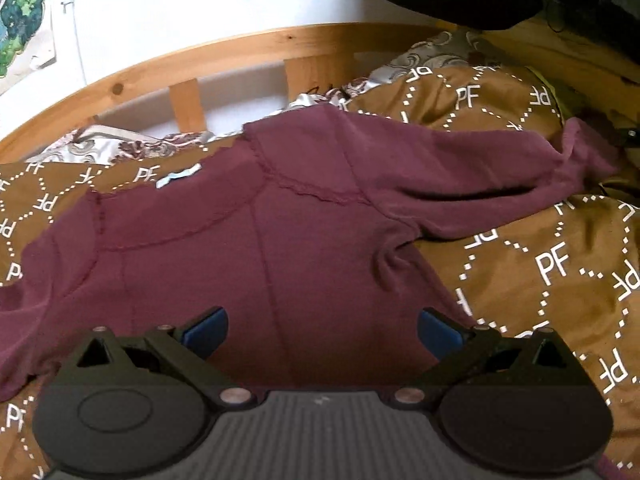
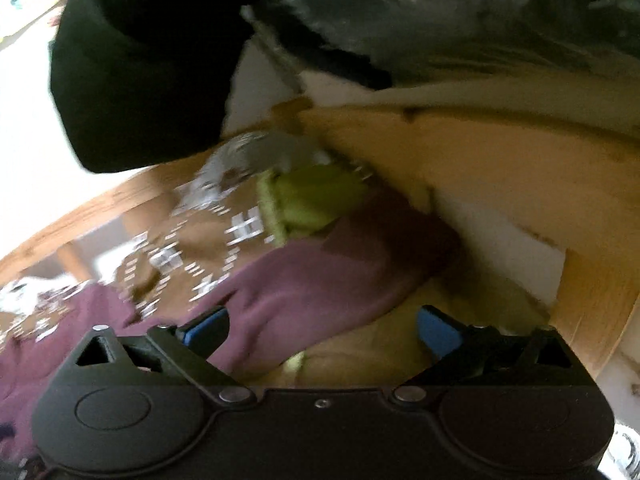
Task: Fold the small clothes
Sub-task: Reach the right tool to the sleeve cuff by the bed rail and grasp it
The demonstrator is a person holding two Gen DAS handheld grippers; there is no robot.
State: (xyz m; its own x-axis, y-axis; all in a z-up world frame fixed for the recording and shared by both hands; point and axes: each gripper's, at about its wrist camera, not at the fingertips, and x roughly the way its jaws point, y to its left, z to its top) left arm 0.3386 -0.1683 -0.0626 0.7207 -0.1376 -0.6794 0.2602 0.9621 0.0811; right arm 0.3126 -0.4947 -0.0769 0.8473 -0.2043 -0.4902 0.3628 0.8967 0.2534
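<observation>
The maroon sweatshirt (image 1: pixel 256 240) lies spread flat on my bed, over the brown bedspread (image 1: pixel 560 264) printed with white "PF" letters and dotted diamonds, its neck end towards the wooden bed frame (image 1: pixel 248 48) and one sleeve (image 1: pixel 460 160) stretched out to the right. A small pale label (image 1: pixel 178 176) shows at the neckline. My left gripper (image 1: pixel 322 330) hovers just above the lower body of the sweatshirt, its blue pads wide apart and holding nothing. My right gripper (image 2: pixel 322 330) is over the sleeve (image 2: pixel 320 272) end, where the cuff runs up to a yellow-green cloth (image 2: pixel 308 200); its jaws stand wide too, with the sleeve's edge passing by the left pad but not pinched. That view is blurred. A dark sleeve (image 2: pixel 140 68) of a person hangs above the bed, and a white wall (image 1: pixel 160 12) rises behind the frame.
</observation>
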